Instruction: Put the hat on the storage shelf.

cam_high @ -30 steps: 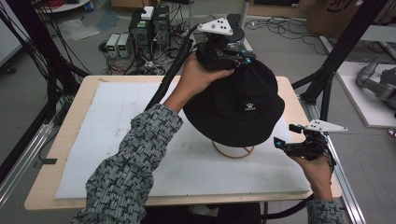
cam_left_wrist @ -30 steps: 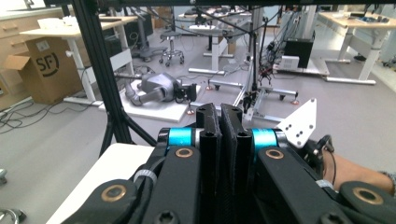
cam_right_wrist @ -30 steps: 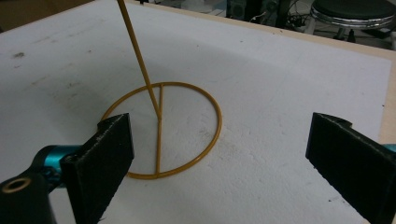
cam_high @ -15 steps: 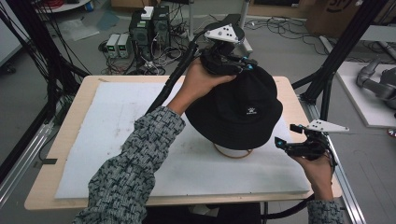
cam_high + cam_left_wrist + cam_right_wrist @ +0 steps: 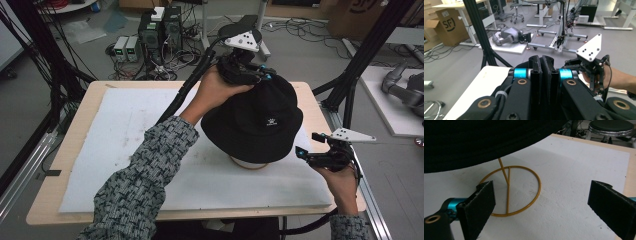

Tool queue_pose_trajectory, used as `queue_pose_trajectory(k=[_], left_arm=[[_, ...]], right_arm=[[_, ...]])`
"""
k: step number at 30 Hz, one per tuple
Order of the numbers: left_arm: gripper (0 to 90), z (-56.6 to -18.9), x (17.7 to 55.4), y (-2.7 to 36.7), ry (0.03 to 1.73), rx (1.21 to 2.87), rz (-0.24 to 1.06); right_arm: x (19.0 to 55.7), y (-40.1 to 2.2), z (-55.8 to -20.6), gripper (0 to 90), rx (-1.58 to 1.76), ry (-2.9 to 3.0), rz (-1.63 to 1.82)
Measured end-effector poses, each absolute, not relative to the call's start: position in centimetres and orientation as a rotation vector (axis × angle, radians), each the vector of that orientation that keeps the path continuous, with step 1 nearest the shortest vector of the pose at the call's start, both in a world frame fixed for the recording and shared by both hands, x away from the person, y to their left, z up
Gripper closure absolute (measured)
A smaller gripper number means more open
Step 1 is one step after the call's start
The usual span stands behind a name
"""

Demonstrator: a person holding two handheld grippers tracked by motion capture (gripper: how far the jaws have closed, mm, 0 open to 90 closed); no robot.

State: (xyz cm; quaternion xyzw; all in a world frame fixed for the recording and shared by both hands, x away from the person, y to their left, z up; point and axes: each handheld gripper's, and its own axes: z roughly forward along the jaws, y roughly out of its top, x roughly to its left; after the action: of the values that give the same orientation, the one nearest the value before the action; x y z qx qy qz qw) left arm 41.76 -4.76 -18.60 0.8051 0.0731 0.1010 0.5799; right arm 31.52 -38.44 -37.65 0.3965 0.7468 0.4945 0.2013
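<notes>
A black bucket hat (image 5: 255,120) with a small white logo sits tilted over a gold wire stand (image 5: 250,164) on the white foam mat (image 5: 125,130). My left gripper (image 5: 262,77) is at the back top of the crown, shut, with the fabric drawn up to its tips. In the left gripper view its pads (image 5: 536,72) press together. My right gripper (image 5: 300,152) stays low at the table's right edge, open and apart from the hat. In the right gripper view, the stand's ring base (image 5: 510,192) lies between the spread jaws, under the hat brim (image 5: 474,140).
The mat covers a wooden table (image 5: 85,110). Black frame posts (image 5: 350,85) rise at the right rear. On the floor are electronics boxes (image 5: 150,35) and cables behind, and a grey robot arm (image 5: 405,92) on a white board to the right.
My left gripper and the hat's crown have shifted slightly right and down over the stand. The right gripper has not moved.
</notes>
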Motion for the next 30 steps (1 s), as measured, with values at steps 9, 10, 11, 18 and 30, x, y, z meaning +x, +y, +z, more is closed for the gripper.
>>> queue_pose_trajectory(k=[9,10,11,18,30], left_arm=[[84.6,-18.8,41.7,-4.9,0.165,1.899,0.248],[84.6,-18.8,41.7,-4.9,0.165,1.9,0.25],[83.8,-18.9,41.7,-4.9,0.164,1.902,0.252],[82.6,-19.1,41.8,-5.1,0.165,1.917,0.252],[82.0,-19.5,41.7,-5.5,0.155,1.94,0.265]], right_arm=[[31.5,-38.5,-37.7,7.4,1.107,2.082,1.385],[31.5,-38.5,-37.7,7.4,1.107,2.082,1.385],[31.5,-38.5,-37.7,7.4,1.108,2.084,1.383],[31.5,-38.6,-37.7,7.4,1.111,2.09,1.385],[31.3,-40.0,-37.8,7.4,1.133,2.095,1.398]])
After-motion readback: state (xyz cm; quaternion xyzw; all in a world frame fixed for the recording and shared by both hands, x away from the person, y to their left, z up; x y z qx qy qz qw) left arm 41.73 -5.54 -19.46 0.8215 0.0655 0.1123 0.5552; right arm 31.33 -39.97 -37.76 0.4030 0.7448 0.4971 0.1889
